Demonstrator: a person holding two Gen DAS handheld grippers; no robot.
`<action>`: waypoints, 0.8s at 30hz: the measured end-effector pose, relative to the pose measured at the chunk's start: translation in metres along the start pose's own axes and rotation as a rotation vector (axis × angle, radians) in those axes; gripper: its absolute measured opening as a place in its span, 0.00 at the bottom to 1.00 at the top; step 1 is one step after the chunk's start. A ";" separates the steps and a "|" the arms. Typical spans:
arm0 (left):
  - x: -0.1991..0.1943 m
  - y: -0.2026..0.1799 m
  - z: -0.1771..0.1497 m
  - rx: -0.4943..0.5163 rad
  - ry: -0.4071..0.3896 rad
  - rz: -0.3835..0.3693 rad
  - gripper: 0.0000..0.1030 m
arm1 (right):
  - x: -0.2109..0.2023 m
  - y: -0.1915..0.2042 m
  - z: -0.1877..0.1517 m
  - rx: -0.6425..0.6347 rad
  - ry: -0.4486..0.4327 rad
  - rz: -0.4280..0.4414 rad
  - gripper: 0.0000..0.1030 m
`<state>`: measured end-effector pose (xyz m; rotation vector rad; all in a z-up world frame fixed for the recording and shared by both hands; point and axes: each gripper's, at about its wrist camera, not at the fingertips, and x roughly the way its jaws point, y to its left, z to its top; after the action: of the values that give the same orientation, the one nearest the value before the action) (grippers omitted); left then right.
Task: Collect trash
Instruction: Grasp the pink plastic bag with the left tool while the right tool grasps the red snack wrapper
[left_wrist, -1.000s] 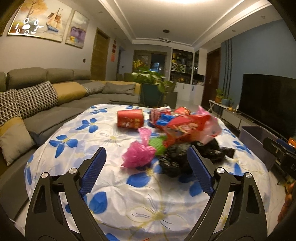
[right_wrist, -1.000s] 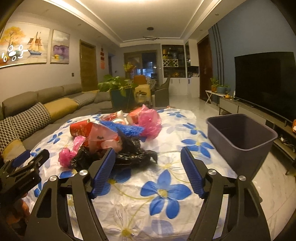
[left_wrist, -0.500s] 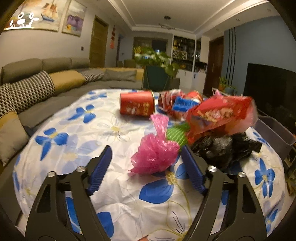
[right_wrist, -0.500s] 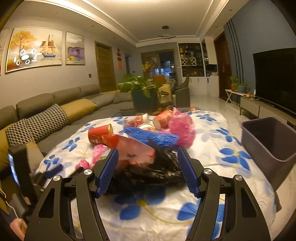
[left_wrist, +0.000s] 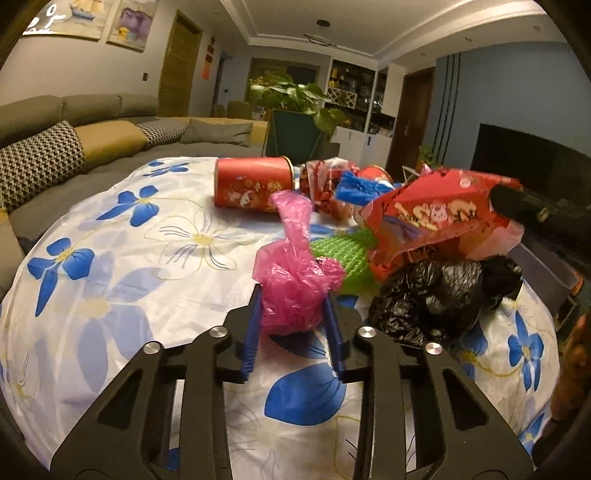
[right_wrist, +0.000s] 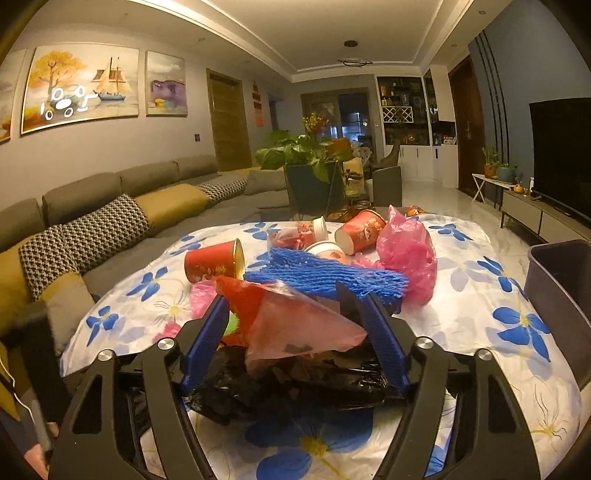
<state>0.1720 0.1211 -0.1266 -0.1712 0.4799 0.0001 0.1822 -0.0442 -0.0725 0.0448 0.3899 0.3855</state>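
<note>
Pinching the crumpled pink bag (left_wrist: 295, 284) between my left gripper (left_wrist: 293, 306) pads on the flowered tablecloth (left_wrist: 110, 280); black bag (left_wrist: 428, 299) just right, red wrapper (left_wrist: 436, 218) above it. Right wrist: my right gripper (right_wrist: 295, 321) spread wide, straddling red wrapper (right_wrist: 295, 321) atop black bag (right_wrist: 295, 384), not clamped. Grey bin (right_wrist: 561, 306) at the table's right edge.

Grey sofa (right_wrist: 110, 206) (patterned cushions), blue wall (right_wrist: 535, 66)
</note>
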 end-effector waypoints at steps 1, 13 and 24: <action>-0.003 0.001 0.001 -0.009 -0.007 0.000 0.27 | 0.002 0.000 -0.001 -0.006 0.006 0.006 0.62; -0.028 0.000 0.009 -0.044 -0.052 0.019 0.24 | 0.001 0.005 -0.013 -0.089 0.033 0.059 0.24; -0.044 -0.005 0.015 -0.041 -0.082 0.031 0.23 | -0.020 0.001 -0.007 -0.079 -0.026 0.083 0.12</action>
<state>0.1404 0.1206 -0.0928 -0.2035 0.4009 0.0471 0.1622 -0.0514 -0.0712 -0.0113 0.3475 0.4815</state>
